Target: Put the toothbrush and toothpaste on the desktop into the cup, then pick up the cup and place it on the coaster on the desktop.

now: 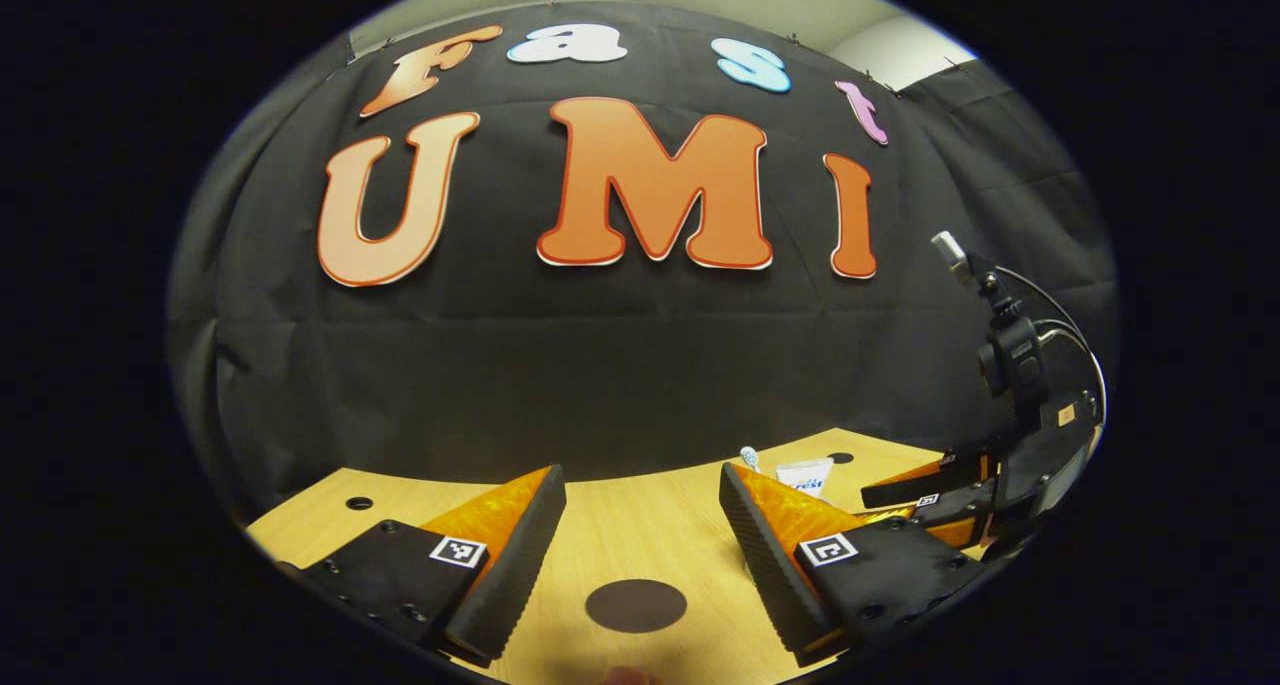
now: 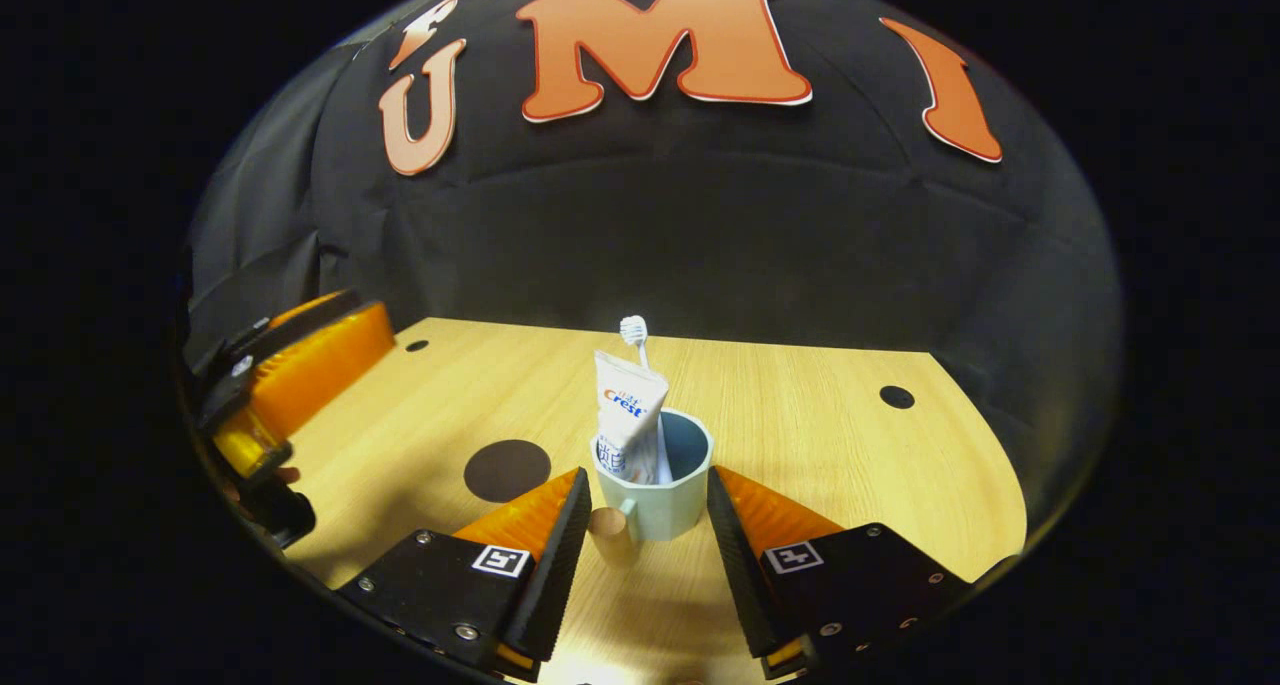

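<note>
A pale green cup stands upright on the wooden desktop. In it stand a white toothpaste tube and a toothbrush, head up. My right gripper is open, with the cup between its fingertips and its wooden-tipped handle towards the camera. The dark round coaster lies to the cup's left. My left gripper is open and holds nothing, just above the coaster. The toothbrush head and tube top peek over one of its fingers.
The desktop has small dark holes near its far corners. The black cloth wall rises right behind the desk. The left gripper shows at the left edge of the right gripper view, and the right gripper at the right of the left gripper view.
</note>
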`<state>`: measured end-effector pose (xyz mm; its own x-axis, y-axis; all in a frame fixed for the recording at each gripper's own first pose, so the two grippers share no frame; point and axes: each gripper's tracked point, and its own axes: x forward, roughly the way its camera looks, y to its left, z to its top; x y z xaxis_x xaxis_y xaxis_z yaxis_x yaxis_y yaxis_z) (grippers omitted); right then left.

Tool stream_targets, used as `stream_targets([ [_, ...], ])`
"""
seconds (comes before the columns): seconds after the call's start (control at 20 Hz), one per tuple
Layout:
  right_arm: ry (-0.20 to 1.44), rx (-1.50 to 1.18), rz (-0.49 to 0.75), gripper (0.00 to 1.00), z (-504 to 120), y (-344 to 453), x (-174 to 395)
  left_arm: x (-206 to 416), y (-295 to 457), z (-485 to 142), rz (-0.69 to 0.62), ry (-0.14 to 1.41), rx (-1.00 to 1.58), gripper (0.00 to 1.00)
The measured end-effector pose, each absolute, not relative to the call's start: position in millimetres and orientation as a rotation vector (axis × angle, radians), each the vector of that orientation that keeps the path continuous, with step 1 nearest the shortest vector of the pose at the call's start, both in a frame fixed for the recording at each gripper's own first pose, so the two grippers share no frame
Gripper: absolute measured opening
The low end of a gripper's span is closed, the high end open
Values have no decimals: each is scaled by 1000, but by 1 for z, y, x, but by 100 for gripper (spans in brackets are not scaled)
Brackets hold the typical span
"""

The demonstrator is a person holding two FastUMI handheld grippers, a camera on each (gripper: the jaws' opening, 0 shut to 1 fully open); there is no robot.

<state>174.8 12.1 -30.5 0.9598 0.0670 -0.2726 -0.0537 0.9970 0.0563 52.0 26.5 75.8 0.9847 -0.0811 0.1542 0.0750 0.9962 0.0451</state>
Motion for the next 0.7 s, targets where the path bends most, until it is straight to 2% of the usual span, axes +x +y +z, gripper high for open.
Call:
stream_targets([
  [0.25, 392, 24, 38, 70, -37, 12, 179, 38, 49, 77, -34, -180, 44, 98],
  [0.3, 418, 35, 43, 66, -38, 13, 179, 38, 53, 73, -29, -174, 38, 98],
  [0.35, 443, 47, 44, 71, -38, 12, 178, 38, 56, 71, -24, -168, 32, 99],
  [0.45, 482, 57, 51, 71, -40, 14, 179, 35, 61, 66, -20, -161, 23, 98],
  [0.5, 501, 68, 60, 66, -40, 16, 178, 35, 63, 65, -18, -159, 21, 98],
  [0.55, 526, 77, 71, 71, -41, 19, 175, 35, 64, 64, -16, -159, 18, 100],
  [0.7, 582, 74, 74, 71, -46, 23, 171, 35, 69, 62, -12, -161, 11, 98],
])
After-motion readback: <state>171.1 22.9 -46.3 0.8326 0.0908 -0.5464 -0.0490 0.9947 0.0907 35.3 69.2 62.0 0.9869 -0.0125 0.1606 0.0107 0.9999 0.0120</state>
